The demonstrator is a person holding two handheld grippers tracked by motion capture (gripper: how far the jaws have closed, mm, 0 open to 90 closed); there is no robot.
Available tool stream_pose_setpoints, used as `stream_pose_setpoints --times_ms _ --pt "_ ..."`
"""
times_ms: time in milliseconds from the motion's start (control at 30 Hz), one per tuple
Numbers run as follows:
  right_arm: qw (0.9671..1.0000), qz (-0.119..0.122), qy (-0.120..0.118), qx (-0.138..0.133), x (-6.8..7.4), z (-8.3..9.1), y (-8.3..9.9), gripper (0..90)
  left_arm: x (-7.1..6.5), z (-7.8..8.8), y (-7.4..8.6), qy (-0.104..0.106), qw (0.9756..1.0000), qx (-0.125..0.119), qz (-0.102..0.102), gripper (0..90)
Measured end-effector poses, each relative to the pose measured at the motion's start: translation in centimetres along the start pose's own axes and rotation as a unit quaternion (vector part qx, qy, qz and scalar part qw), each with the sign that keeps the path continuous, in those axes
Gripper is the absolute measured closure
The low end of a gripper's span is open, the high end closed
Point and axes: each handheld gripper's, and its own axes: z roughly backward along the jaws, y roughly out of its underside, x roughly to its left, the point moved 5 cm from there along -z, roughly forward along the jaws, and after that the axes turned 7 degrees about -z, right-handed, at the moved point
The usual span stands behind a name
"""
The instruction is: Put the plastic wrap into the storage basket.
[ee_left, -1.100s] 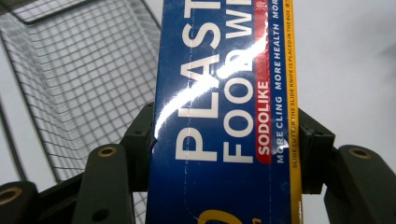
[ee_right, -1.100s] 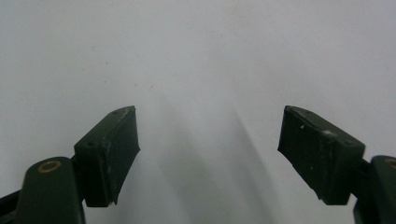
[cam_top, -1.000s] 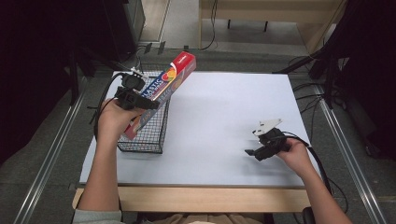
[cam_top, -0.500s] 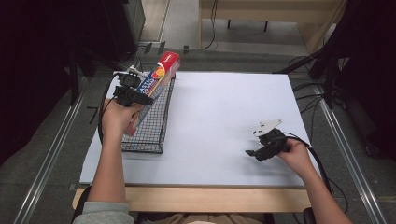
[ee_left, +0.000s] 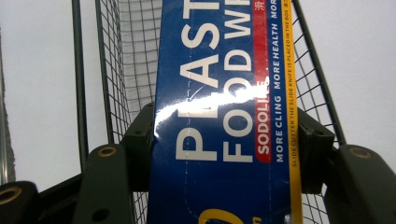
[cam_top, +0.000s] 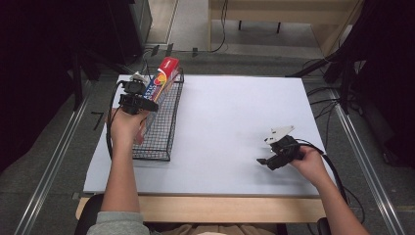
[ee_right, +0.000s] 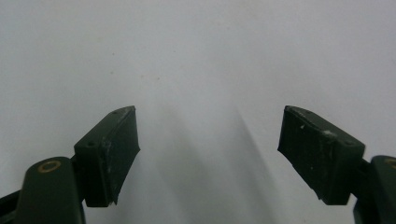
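My left gripper (cam_top: 145, 96) is shut on a long blue box of plastic food wrap (cam_top: 164, 78) with a red far end. It holds the box lengthwise over a black wire basket (cam_top: 161, 132) at the table's left. In the left gripper view both pads press the sides of the box (ee_left: 219, 116), and the basket's mesh walls (ee_left: 116, 70) run along either side of it. My right gripper (cam_top: 264, 160) rests low at the table's right, open. In the right gripper view, nothing lies between the jaws of the right gripper (ee_right: 208, 140) but bare table.
The white tabletop (cam_top: 235, 112) stretches between the basket and the right hand. Cables trail from both grippers. Dark furniture and floor rails surround the table.
My left hand has carried the box left and downward, lining it up along the basket. The right hand has not moved.
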Motion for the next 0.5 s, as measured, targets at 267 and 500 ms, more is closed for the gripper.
stream_pose_setpoints --times_ms 267,500 --pt "1.0 0.001 -0.001 0.001 0.0 -0.1 0.0 20.9 0.0 -1.0 0.3 -0.003 1.0 0.003 0.003 40.3" --pt "1.0 0.005 -0.004 0.002 0.1 -0.1 0.0 20.9 -0.2 -2.0 0.6 -0.013 0.9998 0.014 0.002 40.3"
